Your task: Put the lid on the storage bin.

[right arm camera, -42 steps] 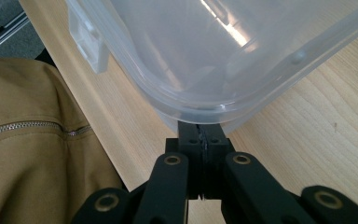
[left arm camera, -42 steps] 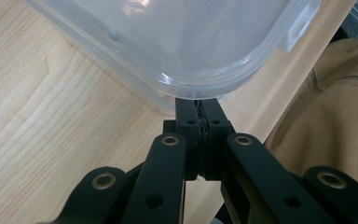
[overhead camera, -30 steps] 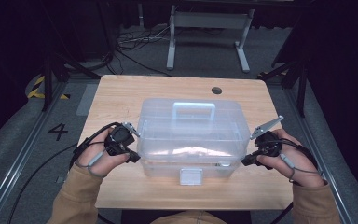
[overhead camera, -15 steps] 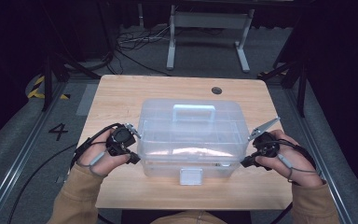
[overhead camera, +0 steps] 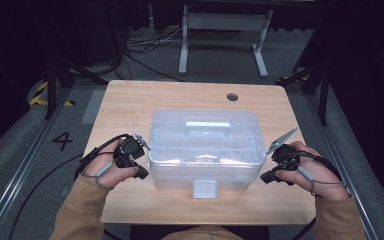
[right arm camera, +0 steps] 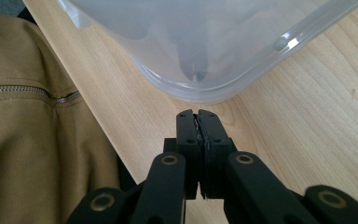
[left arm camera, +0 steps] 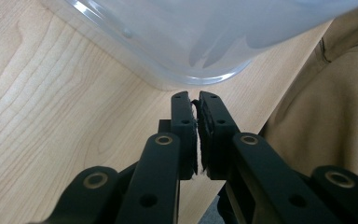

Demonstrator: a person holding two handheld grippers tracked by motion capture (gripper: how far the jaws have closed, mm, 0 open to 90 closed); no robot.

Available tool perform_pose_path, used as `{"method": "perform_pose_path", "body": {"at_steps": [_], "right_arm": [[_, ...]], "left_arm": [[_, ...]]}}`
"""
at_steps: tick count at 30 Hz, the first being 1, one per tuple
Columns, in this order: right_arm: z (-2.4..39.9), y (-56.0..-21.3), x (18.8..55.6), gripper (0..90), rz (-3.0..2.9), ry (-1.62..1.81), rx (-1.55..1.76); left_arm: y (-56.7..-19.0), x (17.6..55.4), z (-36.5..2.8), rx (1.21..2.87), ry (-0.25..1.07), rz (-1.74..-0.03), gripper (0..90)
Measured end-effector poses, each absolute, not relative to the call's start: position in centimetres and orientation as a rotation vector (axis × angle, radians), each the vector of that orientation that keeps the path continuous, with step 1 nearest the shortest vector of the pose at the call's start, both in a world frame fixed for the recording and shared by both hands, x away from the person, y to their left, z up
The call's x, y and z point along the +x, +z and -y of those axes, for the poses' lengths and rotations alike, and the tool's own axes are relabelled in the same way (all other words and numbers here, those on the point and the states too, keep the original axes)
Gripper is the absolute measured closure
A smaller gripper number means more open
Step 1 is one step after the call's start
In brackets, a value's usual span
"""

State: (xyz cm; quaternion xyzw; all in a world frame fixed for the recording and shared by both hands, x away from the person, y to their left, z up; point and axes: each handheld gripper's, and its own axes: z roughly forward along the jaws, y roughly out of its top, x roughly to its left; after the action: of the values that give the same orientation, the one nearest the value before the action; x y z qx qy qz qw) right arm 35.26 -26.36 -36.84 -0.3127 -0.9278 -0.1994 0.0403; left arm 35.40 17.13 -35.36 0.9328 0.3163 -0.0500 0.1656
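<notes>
A clear plastic storage box (overhead camera: 204, 147) with a lid, a top handle (overhead camera: 208, 124) and a front latch (overhead camera: 204, 189) stands in the middle of the wooden table (overhead camera: 130, 105). My left gripper (overhead camera: 143, 173) is shut with nothing in it, close to the box's front left corner (left arm camera: 200, 77). On the other side my right gripper (overhead camera: 266, 176) is also shut and empty, just short of the front right corner (right arm camera: 200, 91). Both sets of jaws point at the box's base without touching it.
The table's front edge (left arm camera: 242, 140) runs close under both grippers, with tan sleeves (right arm camera: 32, 140) beyond it. A round hole (overhead camera: 232, 96) marks the table's far right. Metal stand legs (overhead camera: 220, 45) and cables lie on the floor behind.
Both grippers stay at the box's front corners; the hands have shifted only slightly. The box has not moved.
</notes>
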Motion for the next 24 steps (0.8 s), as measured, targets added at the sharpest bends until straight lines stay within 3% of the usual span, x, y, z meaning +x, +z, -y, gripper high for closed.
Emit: {"method": "perform_pose_path", "body": {"at_steps": [12, 24], "right_arm": [[27.0, -36.3, 35.3, 80.3, 2.835, -0.681, -0.975], [28.5, -34.7, 36.3, 69.4, 2.824, -0.886, -1.099]], "left_arm": [[-34.9, 35.4, -18.0, 2.591, -0.117, -0.948, 78.7], [-33.9, 34.6, -21.0, 2.384, 0.050, -1.062, 73.8]]}}
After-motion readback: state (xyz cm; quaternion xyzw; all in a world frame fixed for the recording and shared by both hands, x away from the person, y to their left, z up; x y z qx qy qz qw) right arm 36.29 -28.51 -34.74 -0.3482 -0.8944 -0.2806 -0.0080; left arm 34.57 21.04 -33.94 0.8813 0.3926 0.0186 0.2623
